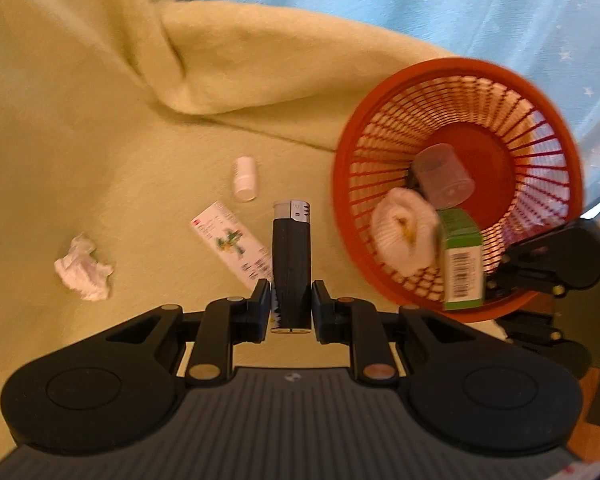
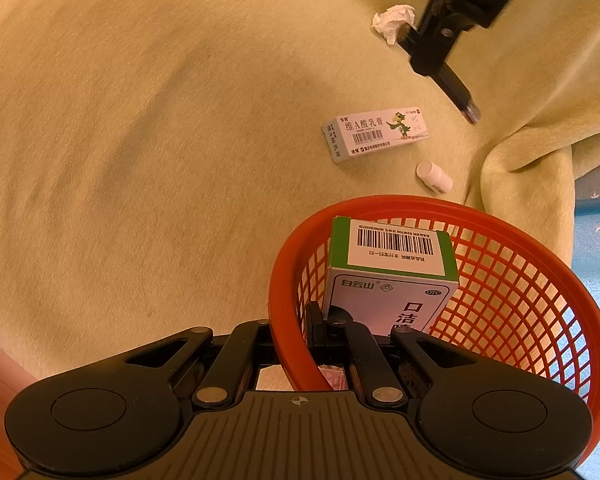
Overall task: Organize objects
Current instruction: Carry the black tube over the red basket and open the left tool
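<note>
On my far left a crumpled tissue (image 1: 83,274) lies on the yellow-green blanket (image 1: 100,120), then a flat white box (image 1: 232,242) and a small white bottle (image 1: 245,179). My left gripper (image 1: 291,298) is clamped on a black lighter (image 1: 291,268), held above the blanket. To the right, my right gripper (image 2: 296,334) pinches the red basket (image 2: 540,280) by its rim, one finger inside, one outside; a green-edged box (image 2: 388,276) stands in it.

Red lattice basket (image 2: 520,280); green-and-white box (image 2: 388,276) with black barcode; black, silver-capped lighter (image 1: 291,268); white bottle (image 1: 245,179); white crumpled tissue (image 1: 83,268); pale yellow-green blanket (image 1: 100,100)
</note>
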Available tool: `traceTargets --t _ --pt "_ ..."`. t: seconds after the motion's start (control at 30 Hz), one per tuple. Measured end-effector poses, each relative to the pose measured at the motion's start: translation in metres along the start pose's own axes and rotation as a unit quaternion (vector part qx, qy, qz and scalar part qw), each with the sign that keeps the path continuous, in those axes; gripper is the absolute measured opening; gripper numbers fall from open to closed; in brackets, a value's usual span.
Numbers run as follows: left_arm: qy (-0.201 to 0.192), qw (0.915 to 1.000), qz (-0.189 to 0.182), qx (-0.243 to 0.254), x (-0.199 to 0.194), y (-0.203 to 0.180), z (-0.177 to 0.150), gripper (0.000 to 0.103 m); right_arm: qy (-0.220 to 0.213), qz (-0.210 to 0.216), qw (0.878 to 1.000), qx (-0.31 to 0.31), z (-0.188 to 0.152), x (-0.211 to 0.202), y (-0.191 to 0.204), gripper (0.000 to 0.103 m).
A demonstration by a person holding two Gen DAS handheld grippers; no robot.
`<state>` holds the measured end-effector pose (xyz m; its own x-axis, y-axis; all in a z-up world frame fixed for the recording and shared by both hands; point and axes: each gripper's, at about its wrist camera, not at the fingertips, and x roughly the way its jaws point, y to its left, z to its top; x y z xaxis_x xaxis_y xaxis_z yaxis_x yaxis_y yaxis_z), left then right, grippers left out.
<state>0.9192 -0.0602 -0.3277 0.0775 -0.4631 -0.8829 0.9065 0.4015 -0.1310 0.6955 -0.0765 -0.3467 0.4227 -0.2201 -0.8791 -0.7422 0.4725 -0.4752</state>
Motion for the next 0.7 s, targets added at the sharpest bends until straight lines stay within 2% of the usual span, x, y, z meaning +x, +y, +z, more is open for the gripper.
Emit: traceTargets --t 0.37,0.43,0.5,0.57,0.7 --pt "-0.014 0.9952 -0.079 0.056 0.005 -0.049 0.041 0.017 -0.002 -0.001 1.0 0.003 -0.001 -0.001 -0.001 0.001" --pt "-0.018 0.9939 -0.09 0.061 0.008 -0.058 0.053 0.017 -0.003 -0.002 1.0 0.004 -0.001 -0.001 -0.001 0.001" --pt "-0.023 0.9913 -0.117 0.055 0.012 -0.066 0.064 0.017 -0.004 -0.002 1.0 0.005 -0.002 -0.001 -0.001 0.001" --pt "-0.037 0.9893 -0.133 0.048 0.013 -0.072 0.071 0.025 -0.004 -0.002 1.0 0.005 -0.001 0.0 0.0 0.001" --pt "-0.046 0.9893 -0.132 0.043 0.009 -0.072 0.07 0.026 -0.005 -0.002 1.0 0.007 -0.001 0.0 -0.002 0.001"
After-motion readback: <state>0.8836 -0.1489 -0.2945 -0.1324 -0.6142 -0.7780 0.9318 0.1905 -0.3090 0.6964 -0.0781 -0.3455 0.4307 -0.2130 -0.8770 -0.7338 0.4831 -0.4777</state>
